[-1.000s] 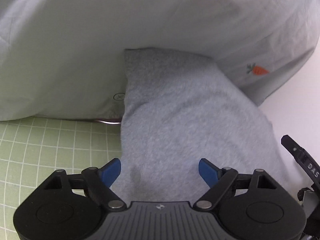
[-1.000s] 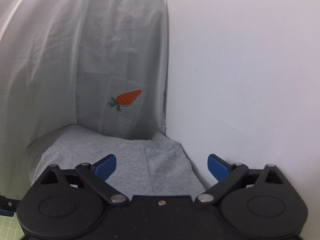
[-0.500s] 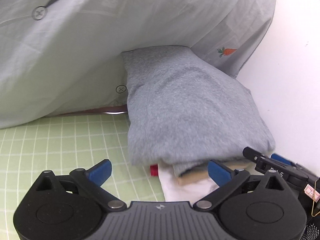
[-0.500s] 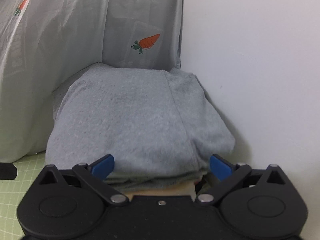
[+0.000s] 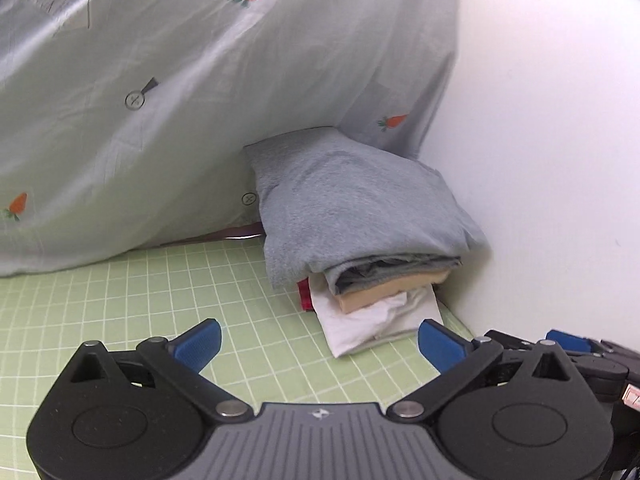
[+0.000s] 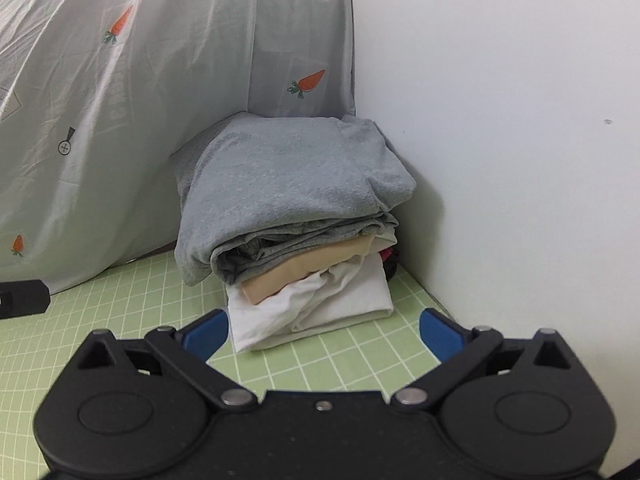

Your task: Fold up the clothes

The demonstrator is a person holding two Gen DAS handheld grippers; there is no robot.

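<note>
- Left wrist view: the left gripper [image 5: 318, 344] has its jaws spread wide with nothing between them; they have just been opening. Only green gridded mat [image 5: 120, 304] lies under the gap.
- Same view: a stack of folded clothes [image 5: 360, 240] sits on the mat in the corner, against the white wall [image 5: 540, 140]. A grey garment [image 5: 344, 196] lies on top, over a tan piece [image 5: 392, 286], a white piece [image 5: 360, 320] and a red edge [image 5: 305, 292] at the bottom.
- Same view: a pale sheet with carrot prints [image 5: 160, 100] hangs behind and left of the stack, touching the grey garment's far end. Part of the right gripper shows at the lower right edge.
- Right wrist view: the right gripper [image 6: 322, 332] has its jaws wide apart and empty, just short of the stack [image 6: 304, 240].
- Same view: the grey garment [image 6: 288, 176] tops the tan [image 6: 304, 268] and white [image 6: 320, 304] layers; the wall [image 6: 500, 160] stands just beside them, the sheet [image 6: 140, 100] behind.
</note>
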